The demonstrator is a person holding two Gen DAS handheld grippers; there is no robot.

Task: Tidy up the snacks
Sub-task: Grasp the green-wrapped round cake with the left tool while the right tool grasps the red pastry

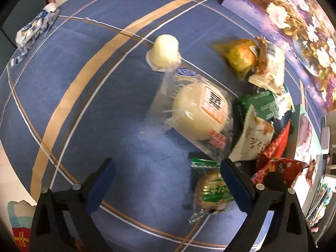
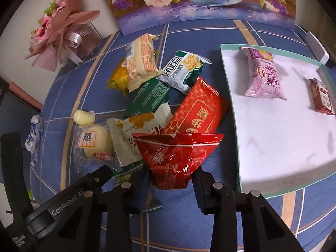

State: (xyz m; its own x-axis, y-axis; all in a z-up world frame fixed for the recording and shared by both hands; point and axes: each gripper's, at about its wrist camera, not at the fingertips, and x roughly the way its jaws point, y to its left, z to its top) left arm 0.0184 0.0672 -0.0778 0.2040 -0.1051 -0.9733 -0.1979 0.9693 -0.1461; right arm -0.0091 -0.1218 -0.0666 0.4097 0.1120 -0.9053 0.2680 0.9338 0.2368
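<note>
My right gripper [image 2: 171, 181] is shut on a crinkled red snack packet [image 2: 176, 153], held by its lower end just left of the white tray [image 2: 273, 138]. On the tray lie a purple packet [image 2: 264, 73] and a small brown-red box [image 2: 322, 96]. Behind the held packet sits a pile: a large flat red packet [image 2: 197, 109], green packets [image 2: 147, 98], a cream packet [image 2: 140, 61] and a white bun in clear wrap [image 2: 96, 145]. My left gripper [image 1: 168, 163] hangs open over bare blue cloth, the bun [image 1: 199, 113] ahead and a green-wrapped round snack [image 1: 212, 193] by its right finger.
A small jelly cup [image 1: 164, 51] lies beyond the bun. A crumpled blue-white wrapper [image 1: 33, 29] lies at the far left of the blue tablecloth [image 1: 94, 105]. A flower painting [image 2: 199, 0] leans at the back, with a pink bouquet [image 2: 61, 31] at the back left.
</note>
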